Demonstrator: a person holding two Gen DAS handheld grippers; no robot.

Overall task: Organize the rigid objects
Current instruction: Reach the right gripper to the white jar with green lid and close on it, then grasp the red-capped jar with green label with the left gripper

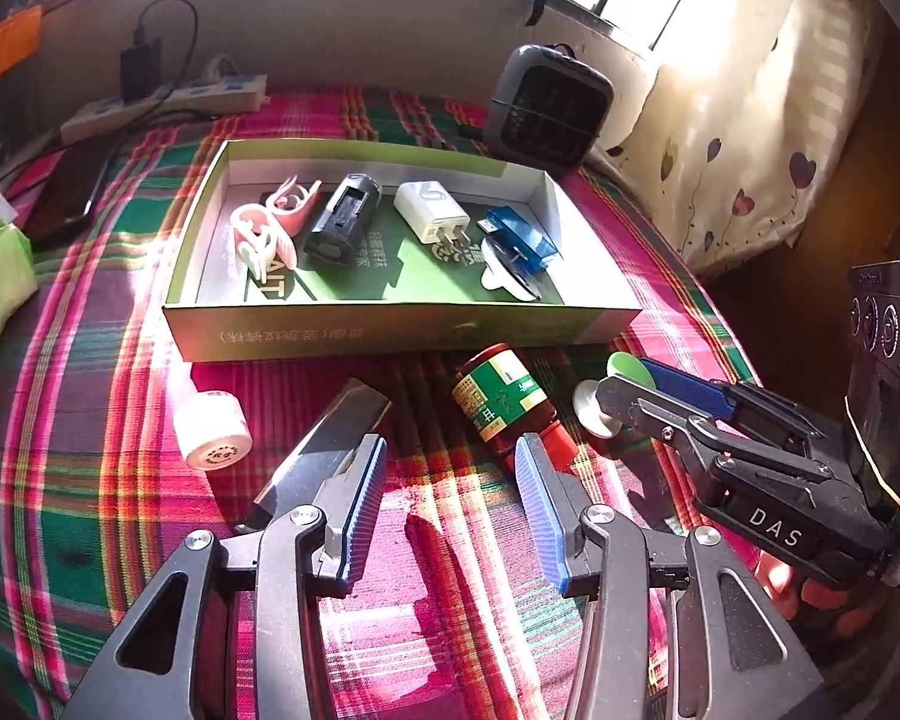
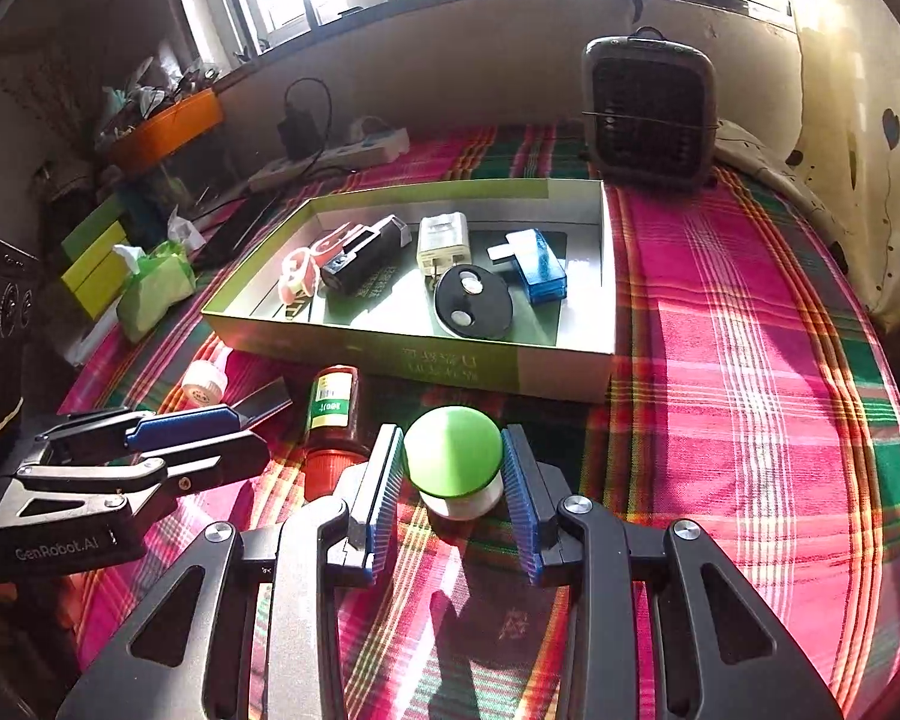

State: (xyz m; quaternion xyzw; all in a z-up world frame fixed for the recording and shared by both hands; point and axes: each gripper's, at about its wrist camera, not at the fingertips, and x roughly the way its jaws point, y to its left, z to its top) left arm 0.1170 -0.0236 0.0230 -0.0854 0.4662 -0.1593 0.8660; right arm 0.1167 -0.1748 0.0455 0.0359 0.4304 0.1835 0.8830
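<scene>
A shallow cardboard box (image 1: 390, 333) (image 2: 570, 372) on the plaid cloth holds pink clips (image 1: 270, 222), a black device (image 1: 342, 219), a white charger (image 1: 431, 210), a blue card reader (image 1: 525, 234) and a round black disc (image 2: 473, 303). In front of it lie a brown bottle with a green label (image 1: 501, 402) (image 2: 332, 405), a small white jar (image 1: 213, 429) and a dark flat bar (image 1: 324, 450). My right gripper (image 2: 453, 474) is shut on a green-topped white knob (image 2: 453, 450). My left gripper (image 1: 450, 483) is open and empty just short of the bottle.
A grey fan heater (image 1: 549, 108) (image 2: 651, 111) stands behind the box. A power strip with a plugged charger (image 1: 168, 99) lies at the back left. A green tissue pack (image 2: 156, 288) and yellow-green boxes (image 2: 93, 276) sit left. A curtain (image 1: 750, 120) hangs right.
</scene>
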